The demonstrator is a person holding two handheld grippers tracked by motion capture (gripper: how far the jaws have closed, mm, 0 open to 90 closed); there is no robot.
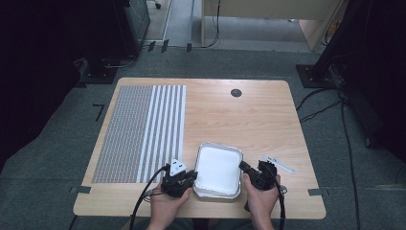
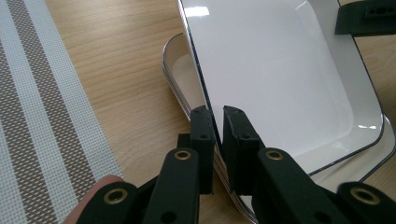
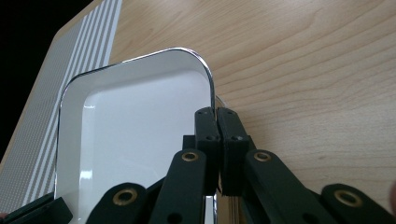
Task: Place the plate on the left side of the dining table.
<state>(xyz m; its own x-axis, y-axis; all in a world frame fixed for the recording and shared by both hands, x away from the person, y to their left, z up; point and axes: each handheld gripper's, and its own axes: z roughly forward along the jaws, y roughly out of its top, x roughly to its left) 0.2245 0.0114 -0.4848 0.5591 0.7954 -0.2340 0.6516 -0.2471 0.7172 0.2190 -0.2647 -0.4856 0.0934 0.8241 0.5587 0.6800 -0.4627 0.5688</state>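
A white rectangular enamel tray with rounded corners and a dark rim (image 1: pixel 218 168) sits at the near edge of a light wooden table (image 1: pixel 249 115), directly in front of the person. It appears to be the top tray of a nested stack: in the left gripper view its left rim is lifted and tilted above a second, matching tray (image 2: pixel 180 70) beneath.

The left gripper (image 1: pixel 178 181) pinches the top tray's left rim, jaws pressed onto it. The right gripper (image 1: pixel 255 173) pinches the opposite right rim, jaws closed on the edge. The tray lies squarely between the two grippers, each equally near, its long axis running away from the person.

Left of the tray lies a brown-and-white striped woven placemat (image 1: pixel 139 132). Just right of it lies a small pale strip (image 1: pixel 278 164), too small to identify.
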